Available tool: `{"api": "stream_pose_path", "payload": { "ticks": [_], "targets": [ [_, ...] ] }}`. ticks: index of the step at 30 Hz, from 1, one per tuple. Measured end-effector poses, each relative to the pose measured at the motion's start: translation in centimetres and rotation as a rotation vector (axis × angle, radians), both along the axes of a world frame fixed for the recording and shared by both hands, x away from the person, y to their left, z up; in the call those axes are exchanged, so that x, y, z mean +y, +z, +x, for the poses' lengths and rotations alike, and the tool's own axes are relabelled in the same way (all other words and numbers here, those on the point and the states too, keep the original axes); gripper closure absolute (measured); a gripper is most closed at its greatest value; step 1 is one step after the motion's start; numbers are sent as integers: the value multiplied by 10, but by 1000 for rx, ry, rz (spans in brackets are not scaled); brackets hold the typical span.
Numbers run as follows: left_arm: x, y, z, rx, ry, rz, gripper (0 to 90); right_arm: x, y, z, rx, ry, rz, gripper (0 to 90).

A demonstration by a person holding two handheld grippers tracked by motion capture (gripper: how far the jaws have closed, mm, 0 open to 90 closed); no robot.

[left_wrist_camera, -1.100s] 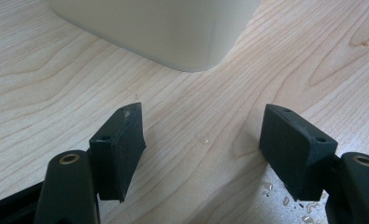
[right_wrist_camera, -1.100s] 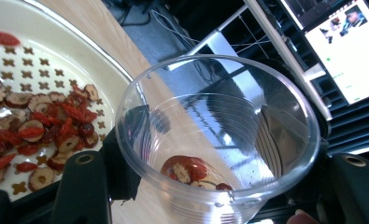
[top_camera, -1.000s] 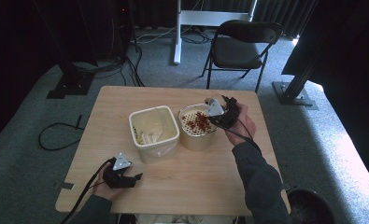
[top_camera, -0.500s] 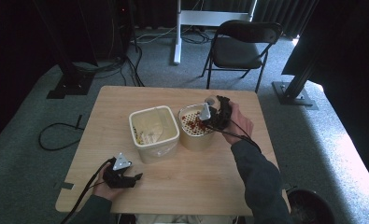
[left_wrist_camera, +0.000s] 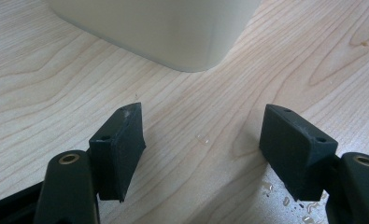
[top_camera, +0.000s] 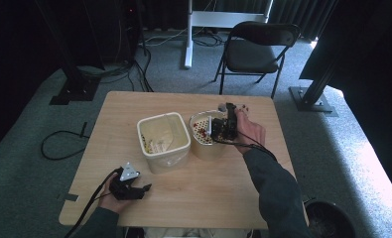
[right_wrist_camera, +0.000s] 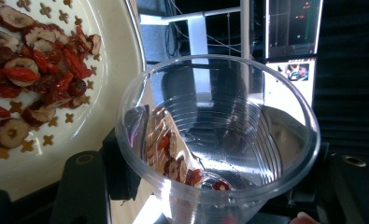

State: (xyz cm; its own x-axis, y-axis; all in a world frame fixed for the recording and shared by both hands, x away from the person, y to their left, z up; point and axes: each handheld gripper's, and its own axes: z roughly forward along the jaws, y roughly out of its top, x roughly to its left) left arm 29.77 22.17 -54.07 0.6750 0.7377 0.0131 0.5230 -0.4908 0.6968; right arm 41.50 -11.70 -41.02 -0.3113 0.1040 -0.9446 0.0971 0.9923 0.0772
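We hold the clear plastic cup (right_wrist_camera: pixel 219 135) pinched in the right claw (right_wrist_camera: pixel 210 186), tipped beside the round cream tub of dried red fruit (top_camera: pixel 203 136); we should scoop shallowly and keep the cup's rim low; the left claw (left_wrist_camera: pixel 205 149) rests spread on the wooden counter (top_camera: pixel 223 193).

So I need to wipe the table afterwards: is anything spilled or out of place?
A few small water droplets sit on the light wooden table by the left hand-held gripper. Otherwise nothing stands out: the dried red fruit slices stay inside the round cream tub, beside the clear plastic cup in the right hand-held gripper.
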Motion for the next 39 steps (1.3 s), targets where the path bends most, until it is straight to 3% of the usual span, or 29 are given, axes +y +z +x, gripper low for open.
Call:
{"api": "stream_pose_path", "payload": {
  "ticks": [10,39],
  "targets": [
    [0,0,0,1,2,-3,313,3,-6,-2,-33,2,-114,354],
    [0,0,0,-1,3,-5,313,7,-7,-8,-68,27,-228,354]
  ]
}}
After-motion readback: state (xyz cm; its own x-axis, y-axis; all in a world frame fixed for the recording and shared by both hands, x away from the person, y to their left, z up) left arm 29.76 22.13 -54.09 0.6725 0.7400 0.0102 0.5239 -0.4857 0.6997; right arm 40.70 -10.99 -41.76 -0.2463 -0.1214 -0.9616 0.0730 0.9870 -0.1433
